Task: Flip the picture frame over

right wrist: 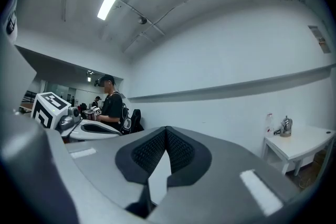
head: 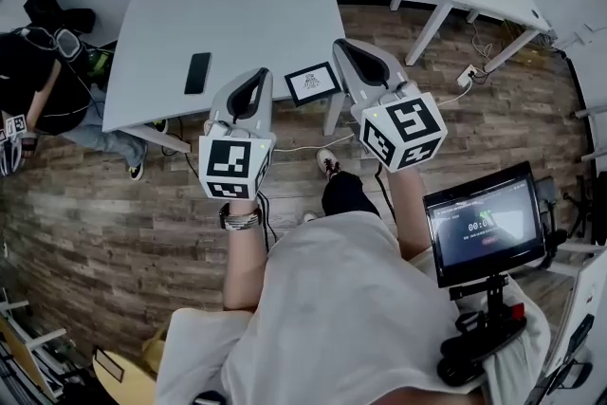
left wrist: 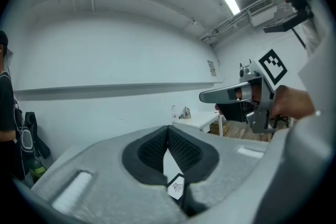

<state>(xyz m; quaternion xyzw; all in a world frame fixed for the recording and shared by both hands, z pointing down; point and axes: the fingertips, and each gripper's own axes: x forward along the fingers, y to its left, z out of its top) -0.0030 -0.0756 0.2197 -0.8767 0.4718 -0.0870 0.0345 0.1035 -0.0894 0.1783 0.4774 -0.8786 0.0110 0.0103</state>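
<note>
Pic frame [head: 312, 82] lies flat on the bench [head: 237, 5], near-right edge, print side up. L gripper [head: 258, 77] and R gripper [head: 343, 46] hover above it, both jaws together, nothing held, no contact. Flip either done or not begun; can't tell which.

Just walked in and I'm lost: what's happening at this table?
A person holds a gripper in each hand, both raised in front of the grey table. The left gripper and right gripper are shut and empty. The picture frame lies picture side up near the table's edge, a black phone to its left; neither gripper touches it.
</note>
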